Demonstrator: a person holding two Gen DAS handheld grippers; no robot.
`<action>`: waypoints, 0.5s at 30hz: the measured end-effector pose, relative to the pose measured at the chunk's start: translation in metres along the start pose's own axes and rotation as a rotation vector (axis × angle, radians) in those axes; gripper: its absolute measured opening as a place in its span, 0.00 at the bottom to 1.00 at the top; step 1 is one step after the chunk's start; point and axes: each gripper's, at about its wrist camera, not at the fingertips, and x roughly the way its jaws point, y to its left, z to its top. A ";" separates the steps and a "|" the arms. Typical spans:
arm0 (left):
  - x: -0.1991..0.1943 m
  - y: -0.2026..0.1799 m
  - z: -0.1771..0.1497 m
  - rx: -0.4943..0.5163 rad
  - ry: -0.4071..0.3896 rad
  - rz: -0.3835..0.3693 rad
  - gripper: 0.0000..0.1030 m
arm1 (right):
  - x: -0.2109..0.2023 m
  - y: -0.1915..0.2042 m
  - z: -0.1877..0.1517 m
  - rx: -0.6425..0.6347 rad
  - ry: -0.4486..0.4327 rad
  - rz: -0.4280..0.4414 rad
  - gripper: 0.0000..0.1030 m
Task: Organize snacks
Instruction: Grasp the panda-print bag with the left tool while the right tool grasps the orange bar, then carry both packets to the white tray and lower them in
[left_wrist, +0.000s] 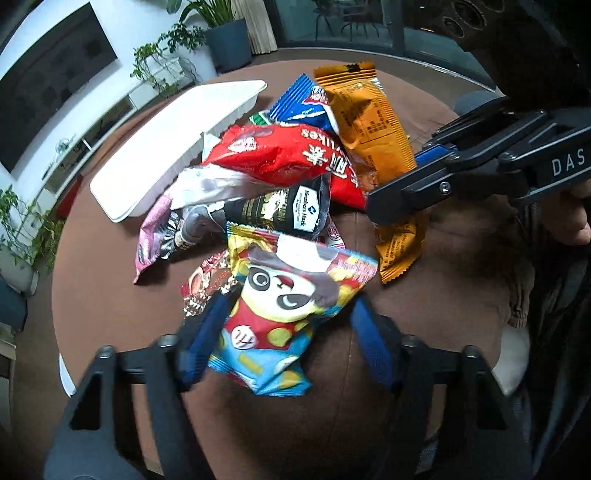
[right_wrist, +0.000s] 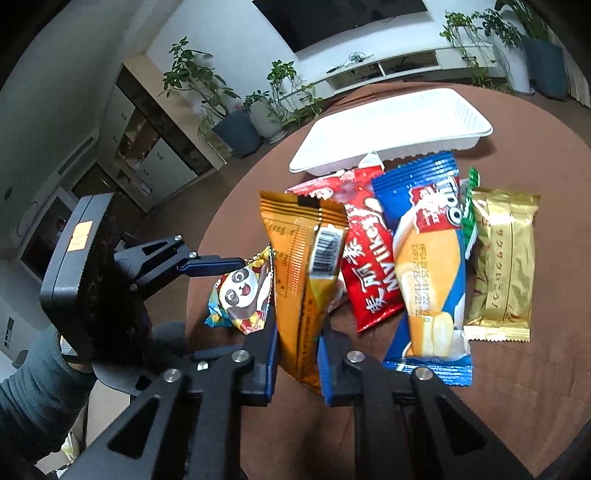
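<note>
Here, right claw (right_wrist: 297, 354) clamped on the orange packet (right_wrist: 299, 273), left claw (left_wrist: 284, 343) spread around the panda packet (left_wrist: 280, 295).

"Member's Mark" on the black packet (left_wrist: 291, 208); "DAS" on the right hand-held gripper (left_wrist: 391, 201).

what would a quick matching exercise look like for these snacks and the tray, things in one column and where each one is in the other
Things:
1. orange packet
2. panda packet
3. gold packet
4. white tray

Places:
A. lying at the far right end of the snack row
B. between the right gripper's fingers
C. beyond the pile, nothing in it
D. between the left gripper's open fingers

Pairs: 1-B, 2-D, 3-A, 4-C
</note>
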 end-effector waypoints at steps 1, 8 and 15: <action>0.002 0.002 0.000 -0.012 0.009 -0.001 0.41 | 0.000 -0.001 -0.001 0.001 0.002 0.002 0.19; 0.002 0.003 0.003 -0.063 0.036 -0.008 0.38 | 0.000 -0.001 0.000 -0.001 0.005 0.005 0.19; -0.009 0.018 -0.007 -0.272 -0.005 -0.094 0.34 | 0.001 0.000 0.001 -0.007 -0.004 0.006 0.19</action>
